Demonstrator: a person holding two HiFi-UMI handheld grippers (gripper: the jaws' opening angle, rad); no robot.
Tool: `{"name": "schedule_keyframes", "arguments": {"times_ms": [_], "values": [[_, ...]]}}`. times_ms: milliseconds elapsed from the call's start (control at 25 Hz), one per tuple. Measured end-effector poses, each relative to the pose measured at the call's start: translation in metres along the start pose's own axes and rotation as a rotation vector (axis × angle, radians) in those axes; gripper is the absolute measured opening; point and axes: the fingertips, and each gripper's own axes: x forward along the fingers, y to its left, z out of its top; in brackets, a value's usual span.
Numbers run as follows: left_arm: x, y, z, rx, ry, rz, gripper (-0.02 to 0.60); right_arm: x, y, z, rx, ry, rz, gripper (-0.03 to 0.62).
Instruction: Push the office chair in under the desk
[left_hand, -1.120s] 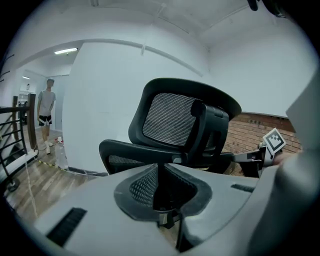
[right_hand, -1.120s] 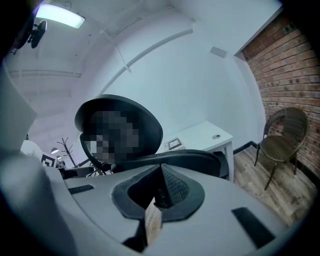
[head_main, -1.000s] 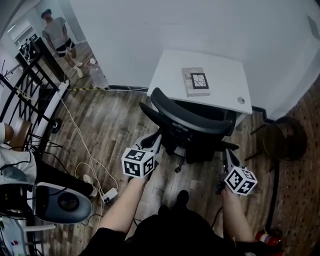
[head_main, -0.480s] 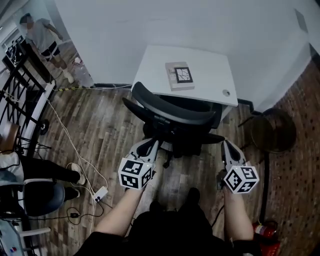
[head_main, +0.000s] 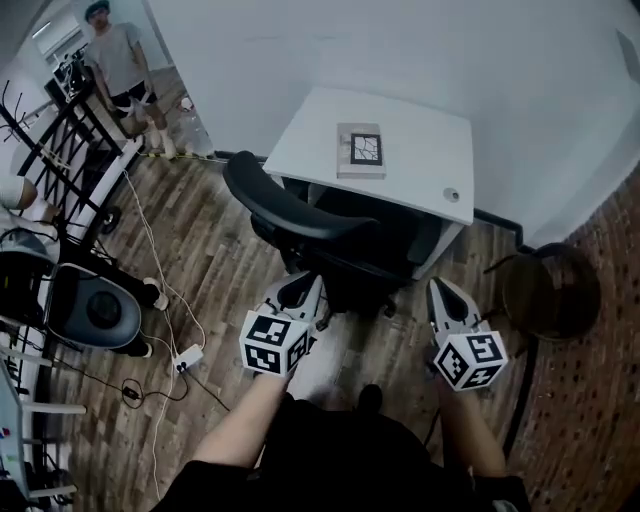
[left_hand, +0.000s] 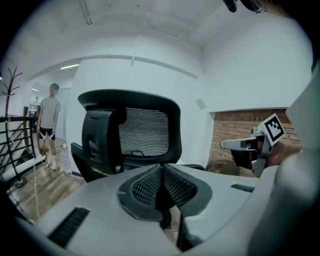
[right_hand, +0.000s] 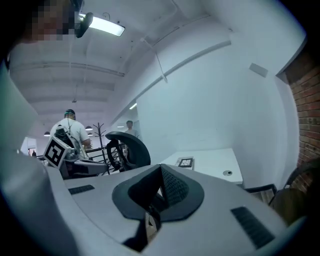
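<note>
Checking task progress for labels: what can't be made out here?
chair base: head view, mostly hidden under seat and backrest.
Space under desk: head view, covered by the desktop.
How far the seat sits under it: head view, desktop hides the front edge.
flat item on desk: head view, too small to identify.

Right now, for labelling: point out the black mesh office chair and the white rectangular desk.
black mesh office chair (head_main: 288, 211): head view, backrest's top edge.
white rectangular desk (head_main: 422, 142): head view, bare tabletop.

One office chair (head_main: 292, 216), one desk (head_main: 425, 140), one flat box (head_main: 361, 152), two claws (head_main: 304, 287) (head_main: 441, 288).
</note>
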Motion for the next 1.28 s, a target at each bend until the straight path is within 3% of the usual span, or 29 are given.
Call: {"name": "schedule_keyframes", "arguments": {"times_ms": [240, 480, 680, 880, 1000, 1280], "values": [[0.021, -0.052, 0.009, -0.002, 0.005, 0.007, 0.025, -0.017, -0.02, -0.004, 0.0, 0.017, 0.081, 0.003], [0.05, -0.07, 0.023, 0.034, -0.002, -0.019, 0.025, -0.011, -0.034, 0.021, -0.036, -0.017, 0.078, 0.003], [0.065, -0.083, 0.036, 0.052, 0.004, -0.085, 0.025, -0.001, -0.043, 0.045, -0.058, -0.041, 0.055, 0.003], [0.078, -0.117, 0.071, 0.061, -0.025, -0.183, 0.025, 0.002, -0.054, 0.068, -0.082, -0.069, 0.085, 0.003], [0.093, -0.125, 0.091, 0.086, -0.051, -0.169, 0.025, 0.002, -0.072, 0.082, -0.103, -0.081, 0.096, 0.003], [0.128, -0.142, 0.1, 0.044, -0.061, -0.116, 0.025, -0.015, -0.124, 0.088, -0.133, -0.067, 0.074, 0.003]]}}
